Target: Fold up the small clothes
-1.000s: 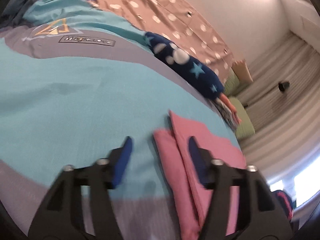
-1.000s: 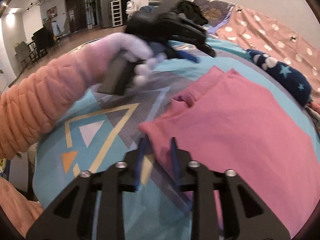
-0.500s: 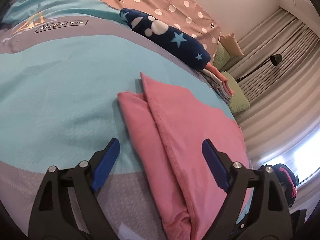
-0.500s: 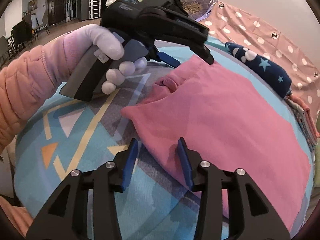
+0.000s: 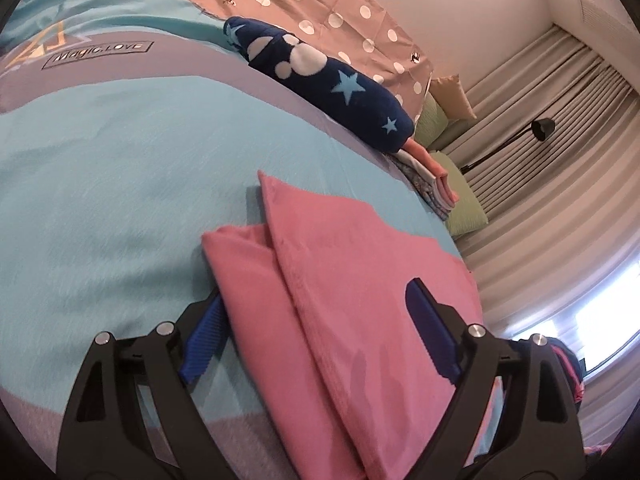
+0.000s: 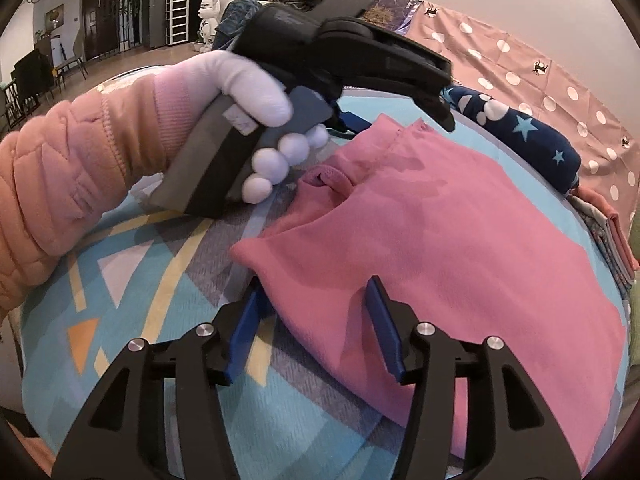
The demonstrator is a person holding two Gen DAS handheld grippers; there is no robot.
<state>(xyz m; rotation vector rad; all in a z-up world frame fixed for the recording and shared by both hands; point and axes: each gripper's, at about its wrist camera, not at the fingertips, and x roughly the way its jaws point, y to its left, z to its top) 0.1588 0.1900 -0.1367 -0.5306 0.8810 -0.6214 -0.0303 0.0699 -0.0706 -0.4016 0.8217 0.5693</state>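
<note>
You have a plain pink garment (image 6: 460,240) lying on a bedspread (image 5: 100,184) that is turquoise with grey bands, cream, orange and white triangles and a "Magic.LOVE" label. Near its far edge lies a navy blanket (image 5: 332,84) with light-blue stars and white mouse-head shapes, against a dusty-pink sheet (image 5: 320,0) with white dots. Your left gripper (image 5: 316,332) and right gripper (image 6: 312,320) are black with blue pads. Your glove (image 6: 256,92) is white, your sleeve (image 6: 60,172) peach quilted.

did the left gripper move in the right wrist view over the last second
Yes. The left gripper came nearer and lower against the pink garment; its fingers now reach the garment's far edge, beside the navy star bundle.
</note>
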